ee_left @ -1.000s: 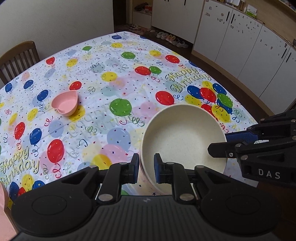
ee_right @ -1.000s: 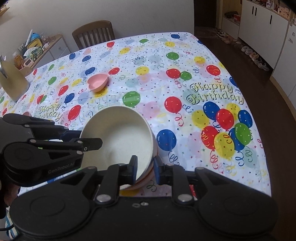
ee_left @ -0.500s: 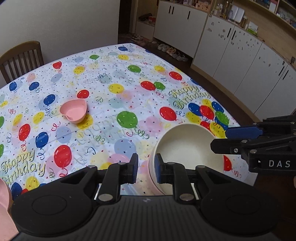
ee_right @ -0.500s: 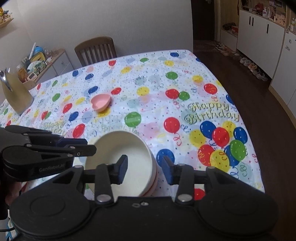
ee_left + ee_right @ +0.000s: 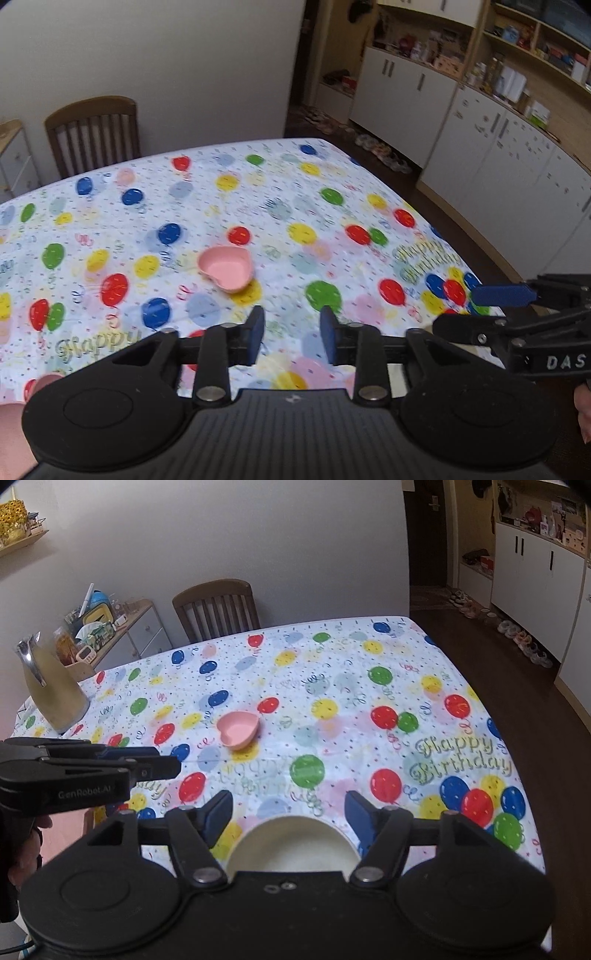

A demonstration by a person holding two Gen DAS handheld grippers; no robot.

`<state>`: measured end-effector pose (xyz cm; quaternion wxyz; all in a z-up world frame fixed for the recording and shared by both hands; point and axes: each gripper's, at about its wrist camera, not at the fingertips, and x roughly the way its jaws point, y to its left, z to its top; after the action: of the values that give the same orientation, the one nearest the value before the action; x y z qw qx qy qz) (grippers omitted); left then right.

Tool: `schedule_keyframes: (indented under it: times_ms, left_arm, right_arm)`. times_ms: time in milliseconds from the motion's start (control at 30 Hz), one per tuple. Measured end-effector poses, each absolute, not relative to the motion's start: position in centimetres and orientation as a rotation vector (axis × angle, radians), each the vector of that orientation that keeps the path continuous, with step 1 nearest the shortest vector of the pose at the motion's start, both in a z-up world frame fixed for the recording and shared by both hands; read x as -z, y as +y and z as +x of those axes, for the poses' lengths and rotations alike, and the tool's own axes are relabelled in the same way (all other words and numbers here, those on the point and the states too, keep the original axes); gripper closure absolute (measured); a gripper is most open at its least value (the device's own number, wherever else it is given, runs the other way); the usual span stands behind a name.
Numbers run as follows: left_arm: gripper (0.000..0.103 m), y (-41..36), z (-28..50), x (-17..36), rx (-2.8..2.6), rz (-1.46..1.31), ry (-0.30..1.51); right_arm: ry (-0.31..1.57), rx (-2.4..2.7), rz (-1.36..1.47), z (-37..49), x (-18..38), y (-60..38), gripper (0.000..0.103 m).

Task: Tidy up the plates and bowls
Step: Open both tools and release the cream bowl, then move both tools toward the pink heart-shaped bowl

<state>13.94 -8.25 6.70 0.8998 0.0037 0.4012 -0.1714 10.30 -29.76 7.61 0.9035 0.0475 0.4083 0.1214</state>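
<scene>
Both grippers (image 5: 291,334) (image 5: 288,814) just opened, hold nothing; cream bowl (image 5: 291,845) below right 1

The heart-shaped dish (image 5: 239,729) is sitting on the table (image 5: 369,657) near its middle, and everything else is lying around it: the chair (image 5: 218,607) is standing behind it beyond the table's far edge, the jug (image 5: 51,686) is standing on the table well off to its left, and the round bowl (image 5: 291,845) is resting on the table in front of it and a little to its right, at the near edge. The side cabinet (image 5: 133,635) is standing off the table behind and to the left of the dish, past the jug, while the tall cupboards (image 5: 532,576) are lining the wall far off to its right.
</scene>
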Motion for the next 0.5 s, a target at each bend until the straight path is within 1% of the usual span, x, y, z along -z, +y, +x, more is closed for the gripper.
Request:
schedule_keyframes:
  times_ms: [33,100,200,300,500]
  left_arm:
    - [0.045,-7.7,14.3,-6.7,0.336,0.007,0.823]
    - [0.036,-6.7,15.0,-6.8,0.291,0.006,0.801]
    - [0.035,-5.1,16.7,-6.6,0.243,-0.024,0.8]
    - [0.029,-3.6,18.9,-6.0,0.181,-0.057,0.81]
    - [0.029,-2.5,23.2,-3.7,0.124,-0.091,0.864]
  right_arm:
    - [0.844,-0.255,0.097,10.7,-7.6,-29.4,0.027]
    - [0.845,-0.251,0.097,11.6,-7.6,-28.6,0.021]
    - [0.86,-0.252,0.111,13.4,-7.3,-27.6,0.015]
    - [0.89,-0.25,0.13,15.5,-6.7,-26.6,0.008]
    - [0.953,-0.23,0.157,20.1,-4.5,-24.9,0.009]
